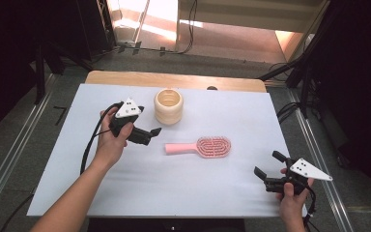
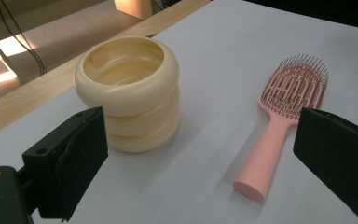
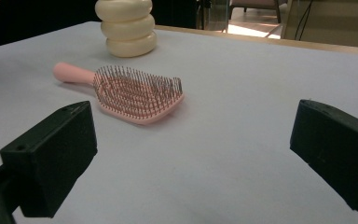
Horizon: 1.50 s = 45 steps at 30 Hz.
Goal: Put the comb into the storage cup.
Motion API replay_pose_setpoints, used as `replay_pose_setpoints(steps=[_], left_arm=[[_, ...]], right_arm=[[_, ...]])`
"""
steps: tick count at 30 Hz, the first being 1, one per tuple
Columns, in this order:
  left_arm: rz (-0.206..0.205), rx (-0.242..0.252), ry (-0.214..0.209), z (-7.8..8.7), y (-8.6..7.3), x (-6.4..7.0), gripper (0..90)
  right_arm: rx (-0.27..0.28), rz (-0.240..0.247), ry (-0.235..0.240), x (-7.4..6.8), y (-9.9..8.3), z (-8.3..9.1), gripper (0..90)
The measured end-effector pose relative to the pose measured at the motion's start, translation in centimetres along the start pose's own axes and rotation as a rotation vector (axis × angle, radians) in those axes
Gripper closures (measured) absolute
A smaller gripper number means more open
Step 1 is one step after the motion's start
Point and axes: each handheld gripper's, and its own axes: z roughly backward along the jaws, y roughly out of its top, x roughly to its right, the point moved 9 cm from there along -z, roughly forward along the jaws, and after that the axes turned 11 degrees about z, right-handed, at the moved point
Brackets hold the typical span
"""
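Observation:
A pink hairbrush lies bristles up near the middle of the white table, handle pointing left. Behind it stands a cream ribbed cup, upright and empty. My left gripper hovers just left of the brush handle, open, holding nothing. In the left gripper view the cup sits ahead on the left and the brush on the right. My right gripper is open near the table's front right corner. From the right gripper view the brush lies ahead, with the cup beyond it.
A strip of wooden tabletop shows along the far edge. Dark stands and cables surround the table on the floor. Bare white surface stretches across the front and left of the table.

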Motion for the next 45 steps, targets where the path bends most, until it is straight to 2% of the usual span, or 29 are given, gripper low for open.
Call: replay_pose_setpoints(steps=[7, 28, 37, 45], left_arm=[[-0.033, -0.049, -0.033, -1.5, 0.0, 0.8, 4.8], [-0.077, -0.177, -0.111, -5.2, -0.6, 2.5, 5.9], [-0.107, -0.221, -0.138, -6.2, -0.5, 3.4, 6.0], [-0.139, -0.285, -0.161, -7.1, -0.7, 4.2, 6.0]], right_arm=[[-0.003, 0.000, -0.004, 0.0, 0.0, 0.0, 0.0], [-0.002, 0.004, -0.001, 0.0, 0.0, -0.1, 0.0], [-0.001, 0.001, 0.000, 0.0, 0.0, -0.1, 0.0], [-0.003, 0.003, 0.000, 0.0, 0.0, -0.1, 0.0]])
